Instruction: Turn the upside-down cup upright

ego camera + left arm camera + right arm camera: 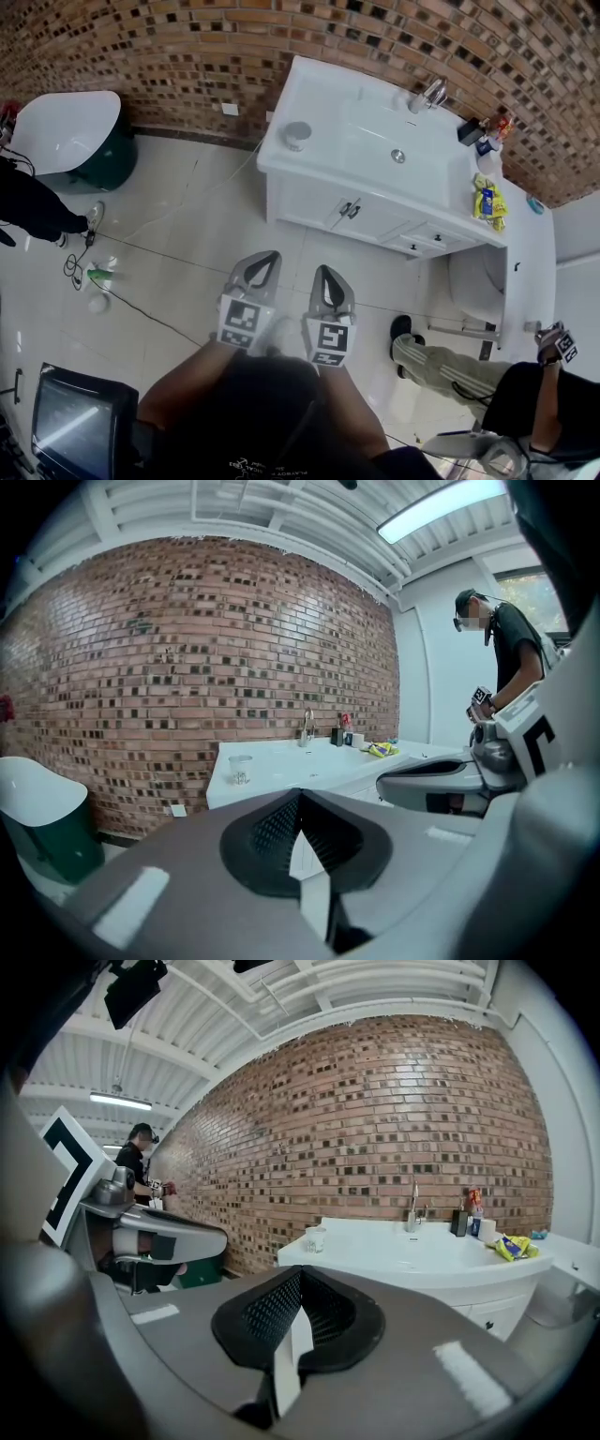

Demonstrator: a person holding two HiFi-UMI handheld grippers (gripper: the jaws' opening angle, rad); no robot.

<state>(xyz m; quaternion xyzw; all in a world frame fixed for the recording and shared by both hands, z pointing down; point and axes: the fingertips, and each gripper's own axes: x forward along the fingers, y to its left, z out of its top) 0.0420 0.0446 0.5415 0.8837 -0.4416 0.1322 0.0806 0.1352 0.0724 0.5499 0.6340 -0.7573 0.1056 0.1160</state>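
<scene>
A small pale cup (297,135) stands on the left front corner of the white vanity counter (328,155), far ahead of both grippers. It also shows in the left gripper view as the cup (240,769) and in the right gripper view as the cup (316,1238); it is too far off to tell which way up it is. My left gripper (265,258) and right gripper (328,274) are held side by side close to my body over the floor. Both are shut with nothing between the jaws, as the left gripper (300,799) and right gripper (300,1279) show.
The counter holds a sink basin (398,155), a faucet (431,94), bottles (486,142) and a yellow packet (487,202). A white tub (66,131) stands at left, cables (141,309) cross the tiled floor, and a seated person (525,394) is at right beside a toilet (473,281).
</scene>
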